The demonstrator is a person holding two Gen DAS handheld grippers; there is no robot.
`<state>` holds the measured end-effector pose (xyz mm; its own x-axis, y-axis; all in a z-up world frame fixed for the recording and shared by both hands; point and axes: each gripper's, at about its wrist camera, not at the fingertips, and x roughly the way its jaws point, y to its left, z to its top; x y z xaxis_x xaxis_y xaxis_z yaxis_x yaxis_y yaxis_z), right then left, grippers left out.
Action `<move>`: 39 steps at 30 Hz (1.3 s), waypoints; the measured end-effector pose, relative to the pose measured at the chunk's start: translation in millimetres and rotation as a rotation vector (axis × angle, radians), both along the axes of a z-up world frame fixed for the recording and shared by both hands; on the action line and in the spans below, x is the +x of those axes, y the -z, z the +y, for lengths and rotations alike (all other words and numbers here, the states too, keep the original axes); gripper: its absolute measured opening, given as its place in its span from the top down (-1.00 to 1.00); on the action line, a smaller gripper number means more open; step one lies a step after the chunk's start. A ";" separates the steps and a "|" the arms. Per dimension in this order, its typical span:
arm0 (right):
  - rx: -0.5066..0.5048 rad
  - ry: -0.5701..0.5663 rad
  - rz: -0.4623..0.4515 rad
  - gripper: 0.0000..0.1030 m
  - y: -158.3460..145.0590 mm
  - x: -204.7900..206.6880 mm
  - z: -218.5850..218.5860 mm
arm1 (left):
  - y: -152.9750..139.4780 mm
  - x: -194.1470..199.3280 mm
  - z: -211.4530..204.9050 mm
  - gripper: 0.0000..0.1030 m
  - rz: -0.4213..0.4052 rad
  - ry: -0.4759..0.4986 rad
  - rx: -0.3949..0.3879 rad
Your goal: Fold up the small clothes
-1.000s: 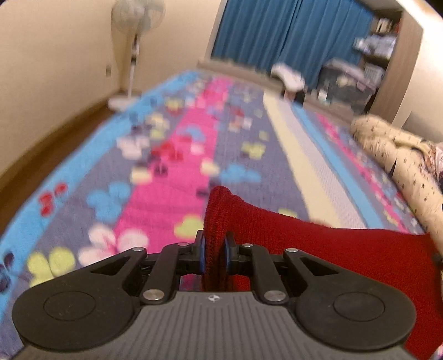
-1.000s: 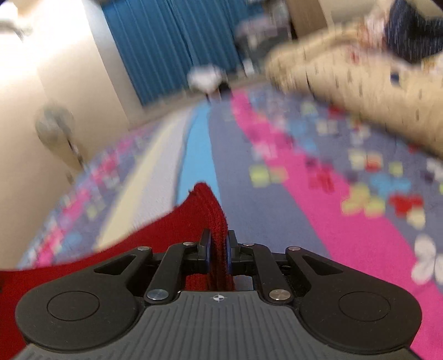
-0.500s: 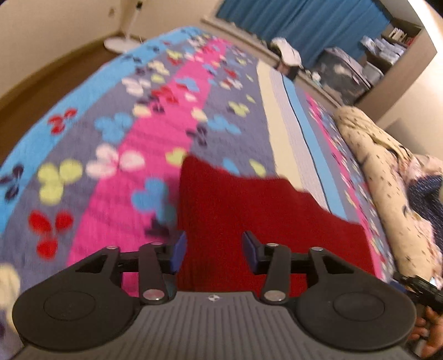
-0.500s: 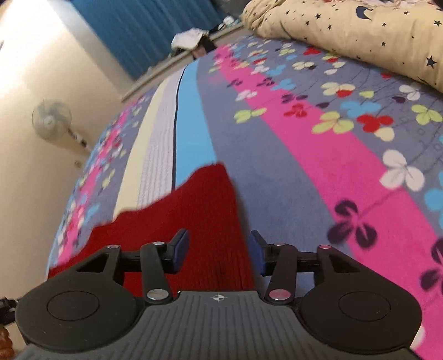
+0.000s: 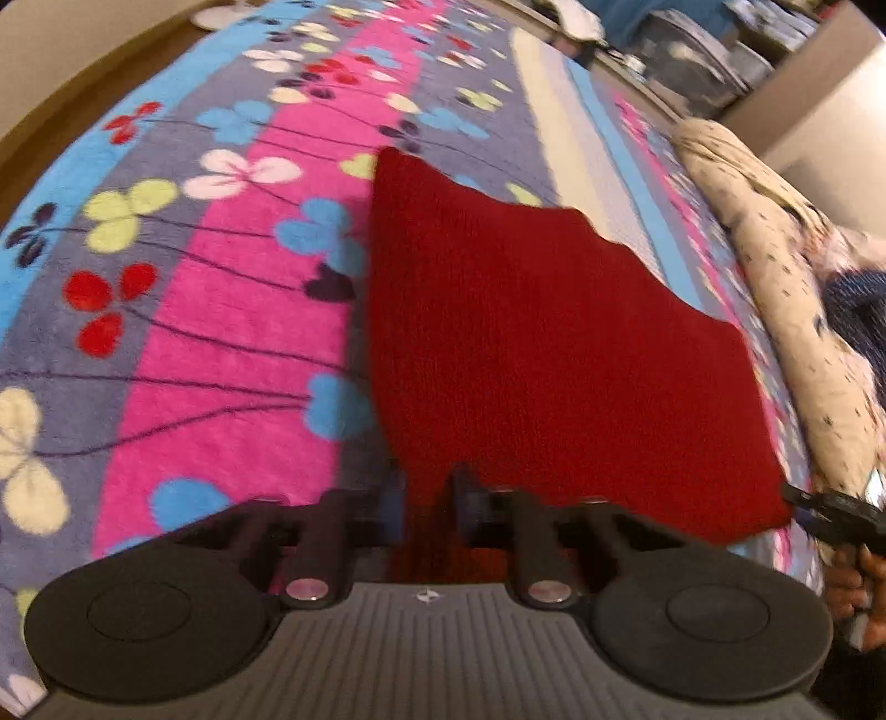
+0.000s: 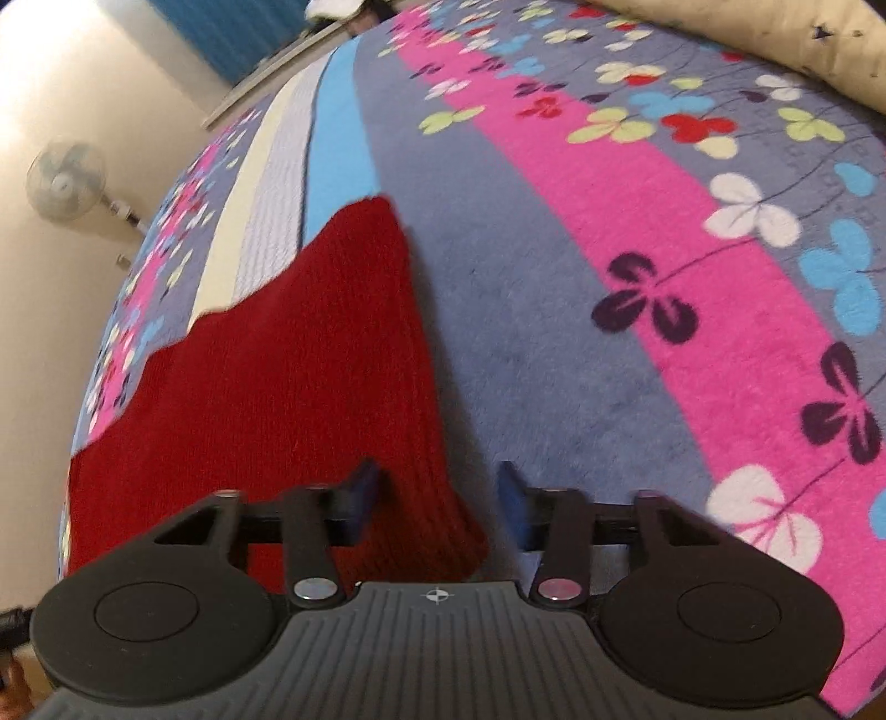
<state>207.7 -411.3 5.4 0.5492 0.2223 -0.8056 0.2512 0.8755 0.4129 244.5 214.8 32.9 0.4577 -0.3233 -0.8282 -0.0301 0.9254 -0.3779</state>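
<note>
Red knit cloth (image 5: 542, 343) lies flat on the fleece blanket (image 5: 221, 343), and we count just one piece of it. The left tongs (image 5: 426, 487) have just been closing, and their pads now stand close together with the cloth's near edge pinched between them (the view is blurred, but no gap shows beside the fabric). The right tongs (image 6: 437, 487) have also been closing, yet their pads are apart. The cloth's near right corner sits between them, close to the left pad, and the right pad is clear of it.

From the left tongs, the cloth's left edge runs straight ahead. Outward of that edge we have bare blanket all the way to its border. From the right tongs, the cloth's right edge runs ahead and slightly left, with open blanket to the right of it. The cloth's far edge is stepped and uneven, and more bare blanket lies beyond it.

Farther off we count one cream quilt (image 5: 775, 266) bunched along the blanket's right side, one standing fan (image 6: 66, 180) by the wall to the left, and one blue curtain (image 6: 243, 27).
</note>
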 end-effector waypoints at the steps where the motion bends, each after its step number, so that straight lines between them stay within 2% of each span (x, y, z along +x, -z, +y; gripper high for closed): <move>1: 0.003 -0.017 -0.001 0.68 0.2 0.8 1.5 | -3.6 -2.9 -4.1 0.71 -0.025 0.029 0.034; 2: -0.022 -0.029 -0.016 0.74 -2.1 -1.3 4.5 | -7.4 -4.8 -5.6 0.72 -0.050 0.042 0.053; 4: -0.028 -0.043 -0.086 0.77 -14.4 -7.9 5.6 | -23.2 -11.4 2.6 0.73 -0.140 0.015 0.018; 6: 0.047 -0.042 -0.247 0.78 -37.8 -22.3 -3.7 | -44.6 -23.5 16.8 0.74 -0.263 -0.023 -0.057; 7: 0.088 -0.040 -0.301 0.78 -44.8 -28.4 -9.4 | -50.4 -28.9 20.2 0.74 -0.301 -0.026 -0.063; 8: 0.107 -0.040 -0.317 0.78 -45.9 -31.6 -13.3 | -50.9 -30.9 18.7 0.74 -0.302 -0.018 -0.033; 9: 0.097 -0.042 -0.284 0.78 -41.1 -31.3 -15.6 | -41.6 -29.1 14.4 0.73 -0.250 0.008 0.032; 10: 0.056 -0.050 -0.203 0.78 -29.8 -27.6 -15.9 | -24.2 -23.2 10.9 0.73 -0.146 0.037 0.080; 11: 0.018 -0.060 -0.100 0.78 -14.2 -23.6 -15.4 | -4.1 -17.7 9.1 0.72 -0.032 0.060 0.097; 12: -0.005 -0.076 0.021 0.78 5.6 -19.7 -14.1 | 10.2 -14.0 5.3 0.72 0.044 0.085 0.121; 13: -0.028 -0.090 0.078 0.77 15.1 -17.9 -11.4 | 17.4 -13.0 -2.8 0.71 0.067 0.133 0.167; 15: -0.069 -0.126 0.080 0.76 15.6 -18.1 -5.9 | 13.5 -14.1 -9.5 0.70 0.033 0.163 0.197; 16: -0.071 -0.123 0.065 0.72 12.1 -19.5 -5.6 | 13.4 -14.9 -7.2 0.69 0.040 0.149 0.179; 18: -0.083 -0.094 0.041 0.60 4.6 -23.4 -7.1 | 9.4 -15.0 -0.7 0.50 0.041 0.116 0.147; 19: -0.102 -0.086 0.013 0.53 -0.9 -25.5 -7.4 | 2.9 -16.7 1.3 0.45 0.007 0.099 0.147; 22: -0.186 -0.077 -0.138 0.50 -24.6 -34.8 -2.1 | -22.6 -21.4 0.0 0.41 -0.144 0.071 0.165; 24: -0.146 -0.115 -0.223 0.50 -33.9 -38.1 -0.2 | -32.5 -27.1 -6.9 0.41 -0.222 0.129 0.099; 25: -0.123 -0.153 -0.246 0.50 -35.5 -38.0 3.7 | -34.3 -28.6 -13.2 0.41 -0.235 0.173 0.077; 27: -0.118 -0.232 -0.226 0.50 -30.8 -33.2 14.7 | -28.8 -33.0 -33.6 0.41 -0.219 0.294 0.107; 29: -0.159 -0.311 -0.103 0.47 -10.5 -24.2 29.4 | -3.6 -32.2 -53.9 0.42 -0.100 0.395 0.227; 30: -0.200 -0.342 -0.005 0.46 4.7 -19.7 35.8 | 10.2 -31.4 -58.9 0.51 -0.036 0.416 0.286; 31: -0.246 -0.365 0.046 0.48 15.4 -18.1 40.0 | 16.4 -31.3 -63.2 0.51 -0.019 0.441 0.322; 32: -0.273 -0.383 0.028 0.47 12.2 -17.8 45.6 | 12.4 -31.7 -64.5 0.51 -0.039 0.448 0.321; 33: -0.276 -0.386 -0.008 0.47 6.0 -18.7 49.1 | 5.5 -31.1 -61.2 0.50 -0.069 0.436 0.287; 35: -0.233 -0.364 -0.082 0.47 -6.6 -21.6 47.0 | -9.7 -29.5 -51.6 0.50 -0.126 0.380 0.211; 37: -0.201 -0.347 -0.150 0.45 -16.7 -23.6 44.1 | -21.3 -29.2 -48.8 0.50 -0.205 0.339 0.190; 39: -0.210 -0.335 -0.171 0.42 -18.0 -19.9 45.0 | -28.7 -23.1 -53.0 0.50 -0.258 0.301 0.191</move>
<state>187.9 -366.3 23.4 0.6039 0.2517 -0.7563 -0.1179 0.9666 0.2276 221.4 161.8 61.6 0.5665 -0.3266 -0.7566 0.3247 0.9323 -0.1593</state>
